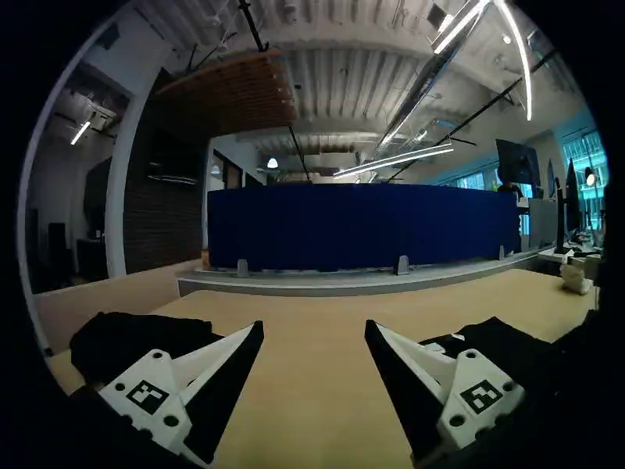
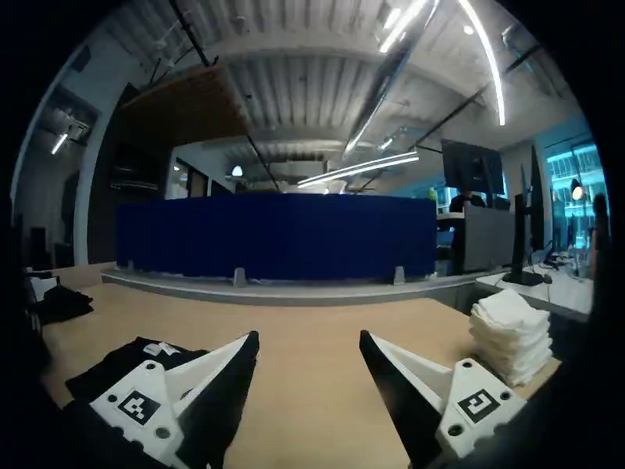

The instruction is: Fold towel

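The pale wooden surface (image 1: pixel 312 375) runs ahead of me to a blue partition (image 1: pixel 351 227) at its far edge; in the right gripper view a stack of white towels (image 2: pixel 512 332) stands on it at the right and a folded black towel (image 2: pixel 129 359) lies flat at the left, partly behind one finger; in the left gripper view black cloth (image 1: pixel 125 340) lies behind each finger. My left gripper (image 1: pixel 312 324) and right gripper (image 2: pixel 308 334) both hold their jaws spread wide, gripping nothing.
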Demonstrator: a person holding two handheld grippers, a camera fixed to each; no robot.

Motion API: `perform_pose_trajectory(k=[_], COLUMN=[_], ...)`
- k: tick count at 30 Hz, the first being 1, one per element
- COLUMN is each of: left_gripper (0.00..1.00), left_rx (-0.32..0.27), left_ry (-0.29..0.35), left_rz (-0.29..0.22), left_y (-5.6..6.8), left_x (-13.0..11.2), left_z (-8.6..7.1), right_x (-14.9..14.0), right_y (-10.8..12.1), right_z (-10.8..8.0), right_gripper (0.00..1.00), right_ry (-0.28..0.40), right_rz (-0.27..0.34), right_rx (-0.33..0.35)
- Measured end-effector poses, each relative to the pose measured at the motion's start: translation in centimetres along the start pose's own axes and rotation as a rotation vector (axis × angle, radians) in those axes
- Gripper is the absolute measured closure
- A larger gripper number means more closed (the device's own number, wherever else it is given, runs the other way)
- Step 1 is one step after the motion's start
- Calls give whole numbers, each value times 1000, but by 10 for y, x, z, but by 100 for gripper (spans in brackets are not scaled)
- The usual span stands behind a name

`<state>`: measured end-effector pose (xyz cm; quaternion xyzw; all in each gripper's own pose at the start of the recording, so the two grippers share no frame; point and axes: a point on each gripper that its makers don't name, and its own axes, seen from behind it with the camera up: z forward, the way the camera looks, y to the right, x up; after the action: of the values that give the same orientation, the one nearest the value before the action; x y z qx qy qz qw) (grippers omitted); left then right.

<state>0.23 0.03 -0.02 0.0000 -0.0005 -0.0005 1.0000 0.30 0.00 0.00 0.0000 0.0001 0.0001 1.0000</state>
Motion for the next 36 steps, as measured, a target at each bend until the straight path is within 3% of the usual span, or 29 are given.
perform_pose_trajectory(k=[6, 16, 21, 29, 36], left_gripper=[4, 4, 4, 4, 4], left_rx=[-7, -30, -46, -107, -264], left_ry=[-17, -46, -59, -93, -191], left_rz=[-14, -9, -16, 9, 44], left_y=[5, 20, 26, 39, 74], left_x=[35, 119, 149, 166, 153], left_z=[-2, -11, -16, -18, -20], right_x=[46, 139, 170, 187, 174], right_y=[-3, -6, -8, -7, -39], right_z=[-2, -9, -11, -5, -5], right_gripper=[1, 1, 0, 1, 1], right_ry=[4, -6, -7, -22, -115], right_rz=[2, 18, 11, -12, -92], right_rx=[12, 25, 29, 54, 212])
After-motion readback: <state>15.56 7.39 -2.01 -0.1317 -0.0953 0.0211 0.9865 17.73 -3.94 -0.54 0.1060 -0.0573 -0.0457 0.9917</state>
